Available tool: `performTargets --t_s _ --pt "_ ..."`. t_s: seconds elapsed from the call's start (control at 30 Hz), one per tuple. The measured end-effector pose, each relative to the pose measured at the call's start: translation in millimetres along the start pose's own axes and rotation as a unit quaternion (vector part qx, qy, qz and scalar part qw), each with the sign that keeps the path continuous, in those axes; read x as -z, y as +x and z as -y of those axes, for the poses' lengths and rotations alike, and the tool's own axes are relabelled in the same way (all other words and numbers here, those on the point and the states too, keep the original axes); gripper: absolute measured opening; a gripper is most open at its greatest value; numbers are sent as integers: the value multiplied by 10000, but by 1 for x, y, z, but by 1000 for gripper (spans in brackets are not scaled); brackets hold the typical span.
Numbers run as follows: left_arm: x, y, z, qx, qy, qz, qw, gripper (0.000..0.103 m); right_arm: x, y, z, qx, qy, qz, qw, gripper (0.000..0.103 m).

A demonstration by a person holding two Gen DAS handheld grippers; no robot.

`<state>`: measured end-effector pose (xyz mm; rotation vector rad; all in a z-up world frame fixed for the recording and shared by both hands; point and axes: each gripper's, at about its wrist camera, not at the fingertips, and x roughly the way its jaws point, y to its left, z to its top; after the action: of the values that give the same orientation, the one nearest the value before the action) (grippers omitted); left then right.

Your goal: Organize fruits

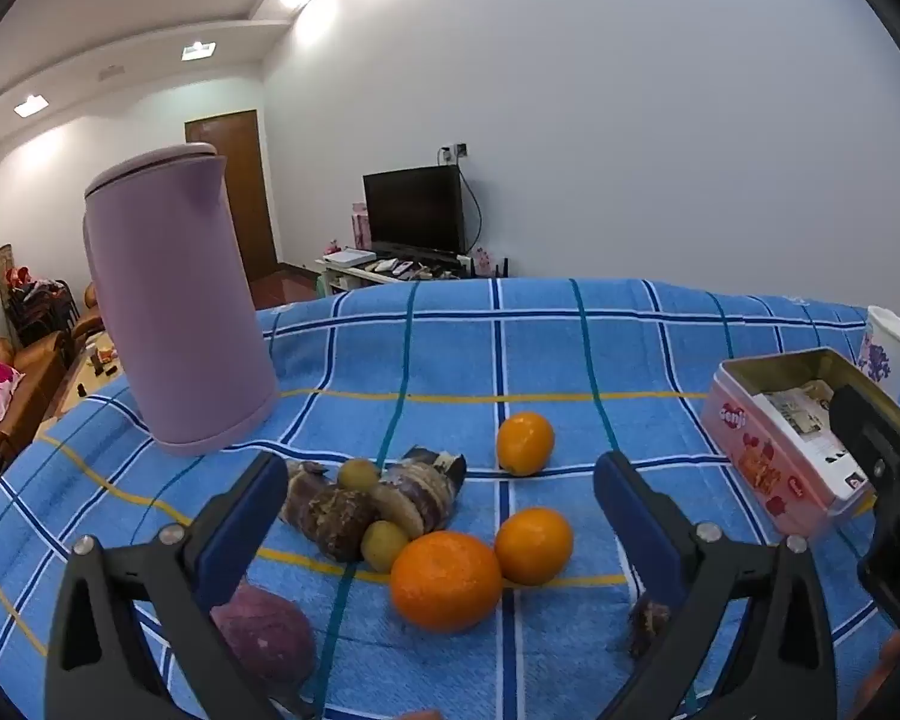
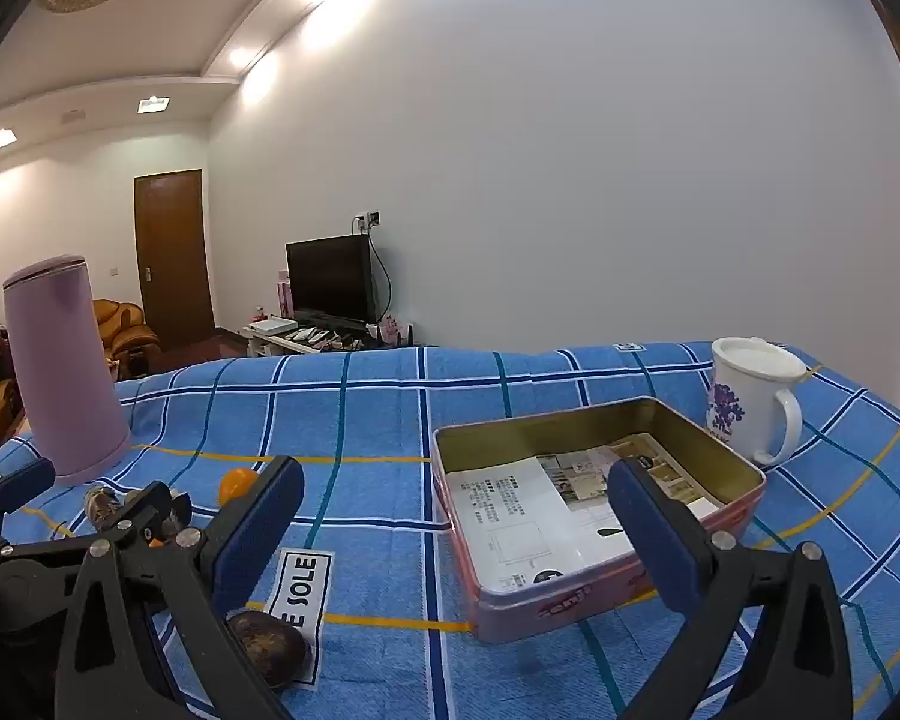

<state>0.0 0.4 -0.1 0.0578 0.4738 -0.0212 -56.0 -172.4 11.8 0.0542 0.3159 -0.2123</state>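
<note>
In the left wrist view, three oranges lie on the blue checked cloth: a large one (image 1: 446, 581), a medium one (image 1: 534, 546) and a farther one (image 1: 525, 443). Two small yellow-green fruits (image 1: 384, 545) rest against brown tubers (image 1: 342, 516). A purple sweet potato (image 1: 264, 636) sits by the left finger. My left gripper (image 1: 441, 480) hangs open just above the pile, touching nothing. My right gripper (image 2: 456, 480) is open over the near-left corner of the pink tin (image 2: 540, 606), which holds only papers. A brown round fruit (image 2: 270, 648) lies under its left finger.
A tall lilac kettle (image 1: 174, 312) stands at the back left of the table. A white flowered mug (image 2: 750, 402) stands behind the tin. A printed label (image 2: 303, 594) lies on the cloth. Beyond the table are a TV, a door and sofas.
</note>
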Motion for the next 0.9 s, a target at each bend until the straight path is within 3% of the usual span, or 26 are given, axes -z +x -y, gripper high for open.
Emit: performTargets --t_s 0.9 --pt "2 -3 5 84 -54 -61 9999 103 0 -2 1 -30 27 -13 10000 102"
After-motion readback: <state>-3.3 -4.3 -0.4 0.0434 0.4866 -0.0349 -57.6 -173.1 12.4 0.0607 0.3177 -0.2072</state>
